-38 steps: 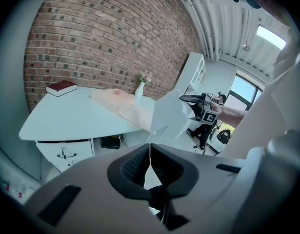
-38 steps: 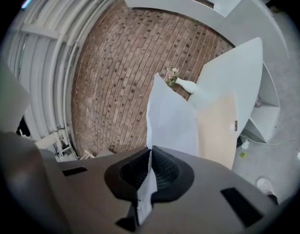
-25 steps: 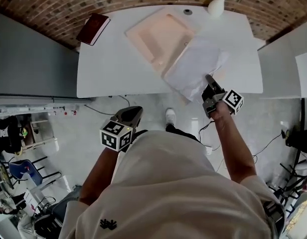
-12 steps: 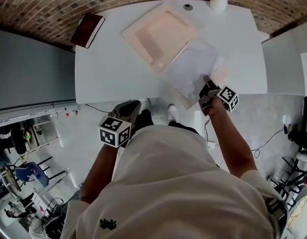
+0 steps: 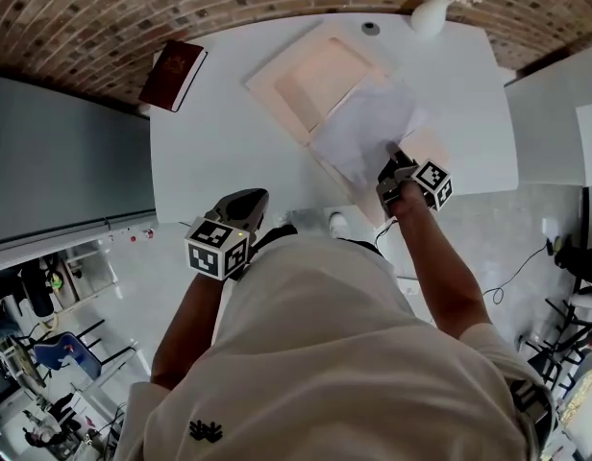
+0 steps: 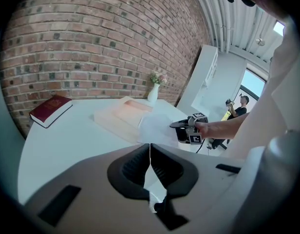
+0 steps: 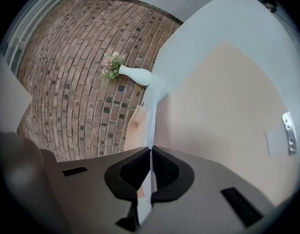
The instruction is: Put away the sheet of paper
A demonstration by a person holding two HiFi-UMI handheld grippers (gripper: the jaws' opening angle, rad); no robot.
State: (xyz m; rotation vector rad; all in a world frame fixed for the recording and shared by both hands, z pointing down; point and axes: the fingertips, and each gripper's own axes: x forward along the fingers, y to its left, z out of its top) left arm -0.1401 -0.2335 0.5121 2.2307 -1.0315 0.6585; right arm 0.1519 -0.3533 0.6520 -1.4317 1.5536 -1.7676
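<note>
The white sheet of paper (image 5: 363,128) hangs slanted over the right half of an open pink folder (image 5: 315,75) on the white table (image 5: 209,133). My right gripper (image 5: 390,154) is shut on the sheet's near edge. In the right gripper view the paper (image 7: 152,116) runs edge-on out of the closed right gripper (image 7: 150,150), above the folder's pink flap (image 7: 223,111). My left gripper (image 5: 253,197) is at the table's front edge, shut with nothing in it. The left gripper view shows the paper (image 6: 157,128) and the right gripper (image 6: 177,125) ahead.
A dark red book (image 5: 173,73) lies at the table's back left corner. A white vase (image 5: 431,12) with flowers stands at the back right, beside a small round grey disc (image 5: 371,28). A metal clip (image 7: 288,130) sits on the folder flap. A brick wall is behind the table.
The right gripper has carried the sheet farther in over the folder. The left gripper has come up to the table's front edge.
</note>
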